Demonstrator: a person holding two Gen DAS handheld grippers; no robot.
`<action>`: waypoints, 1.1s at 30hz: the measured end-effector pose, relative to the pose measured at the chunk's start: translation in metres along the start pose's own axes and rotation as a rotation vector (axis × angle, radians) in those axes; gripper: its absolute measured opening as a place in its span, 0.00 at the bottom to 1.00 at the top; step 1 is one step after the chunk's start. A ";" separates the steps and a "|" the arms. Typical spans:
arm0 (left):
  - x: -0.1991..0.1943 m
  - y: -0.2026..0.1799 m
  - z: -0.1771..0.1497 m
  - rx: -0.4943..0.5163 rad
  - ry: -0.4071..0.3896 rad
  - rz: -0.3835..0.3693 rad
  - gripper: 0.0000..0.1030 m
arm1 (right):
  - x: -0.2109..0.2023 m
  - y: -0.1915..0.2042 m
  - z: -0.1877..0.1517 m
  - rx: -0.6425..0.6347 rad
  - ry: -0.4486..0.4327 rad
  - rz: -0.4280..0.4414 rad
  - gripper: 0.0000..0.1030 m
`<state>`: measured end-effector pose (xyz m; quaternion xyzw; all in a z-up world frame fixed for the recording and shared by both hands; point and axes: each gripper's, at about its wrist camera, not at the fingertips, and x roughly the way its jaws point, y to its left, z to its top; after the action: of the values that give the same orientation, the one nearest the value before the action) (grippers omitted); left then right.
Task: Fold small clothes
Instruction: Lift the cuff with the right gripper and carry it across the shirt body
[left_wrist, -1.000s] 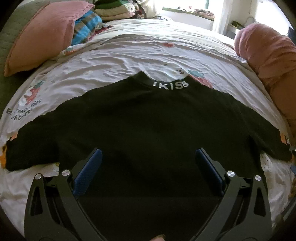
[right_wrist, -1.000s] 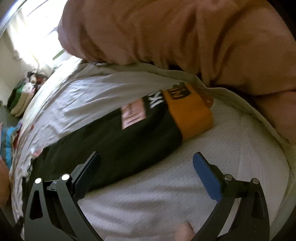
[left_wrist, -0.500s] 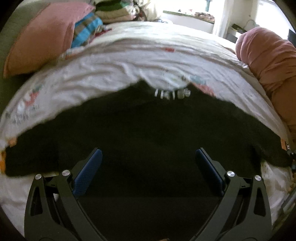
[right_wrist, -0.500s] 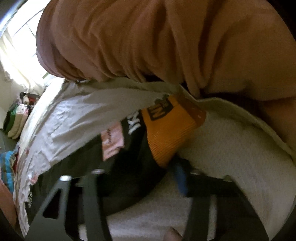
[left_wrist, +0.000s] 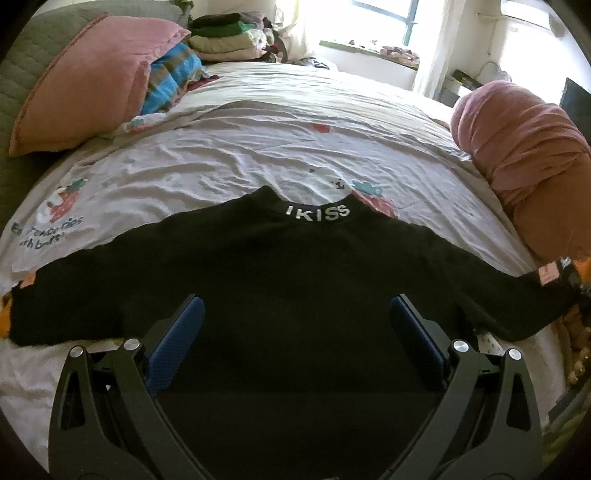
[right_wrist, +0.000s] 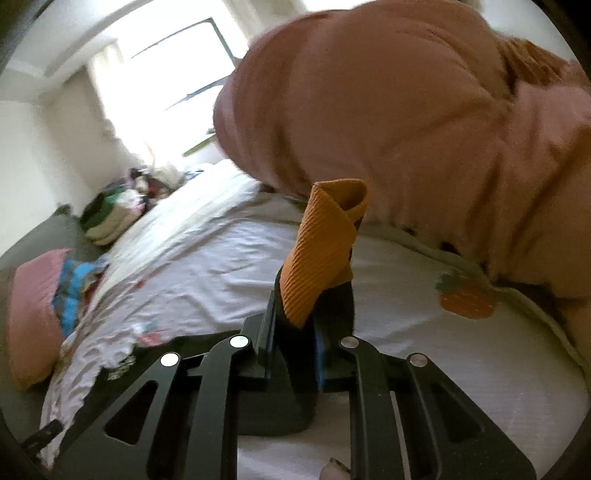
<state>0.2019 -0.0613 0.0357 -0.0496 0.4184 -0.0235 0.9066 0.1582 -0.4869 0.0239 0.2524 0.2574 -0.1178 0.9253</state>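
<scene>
Black knit sweater (left_wrist: 295, 280) lies flat on the wrinkled white printed bedsheet (left_wrist: 258, 155), collar pointing toward the window, sleeves stretched out left to right. The left gripper (left_wrist: 295, 325) hangs spread and empty above its hem. The right gripper (right_wrist: 295, 332) is closing, pinching the ribbed orange cuff (right_wrist: 321, 251), which stands upright.

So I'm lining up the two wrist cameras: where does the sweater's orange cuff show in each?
Left wrist: the orange cuff is a sliver at the far right edge, ending the black sweater sleeve.
Right wrist: orange cuff at centre, sticking up from the closing right gripper.
Shared landmark: the pink rolled blanket.
</scene>
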 end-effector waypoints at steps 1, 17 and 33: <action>-0.001 0.002 0.000 -0.008 0.001 -0.001 0.92 | -0.003 0.011 0.001 -0.018 -0.006 0.023 0.14; -0.024 0.050 0.002 -0.116 -0.015 -0.059 0.91 | -0.023 0.128 -0.019 -0.196 0.011 0.242 0.14; -0.005 0.115 -0.005 -0.257 0.023 -0.174 0.91 | -0.001 0.216 -0.078 -0.338 0.124 0.312 0.14</action>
<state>0.1950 0.0526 0.0232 -0.2011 0.4227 -0.0490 0.8823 0.1996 -0.2633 0.0547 0.1375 0.2874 0.0871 0.9439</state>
